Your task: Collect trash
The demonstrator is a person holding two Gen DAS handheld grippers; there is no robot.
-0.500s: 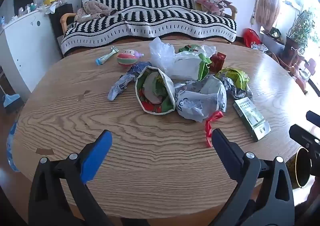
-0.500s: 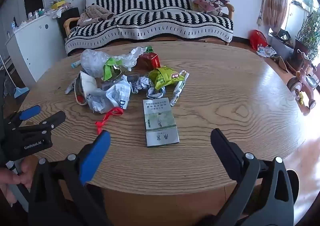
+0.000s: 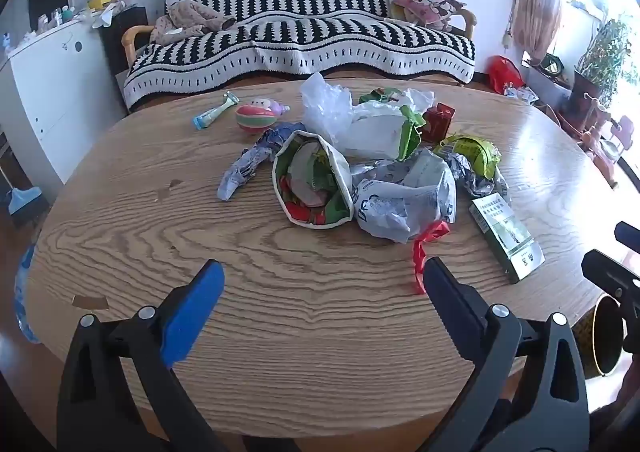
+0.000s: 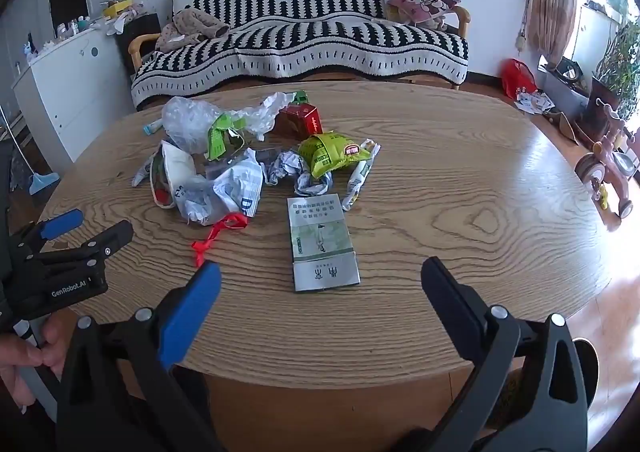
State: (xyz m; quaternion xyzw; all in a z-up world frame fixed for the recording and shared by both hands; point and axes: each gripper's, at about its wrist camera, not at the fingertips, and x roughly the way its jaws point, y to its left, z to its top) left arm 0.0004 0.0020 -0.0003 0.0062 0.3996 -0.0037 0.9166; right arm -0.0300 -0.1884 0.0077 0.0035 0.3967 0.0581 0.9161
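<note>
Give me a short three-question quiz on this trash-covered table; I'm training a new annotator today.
1. True or false: the left tongs are shut on a wrapper.
2. Which lies nearest the right tongs? A) red box B) flat green-and-white carton C) clear plastic bag
3. What color is the ribbon beside the crumpled white bag?

Key: 1 false, both tongs open and empty; 2 B; 3 red.
</note>
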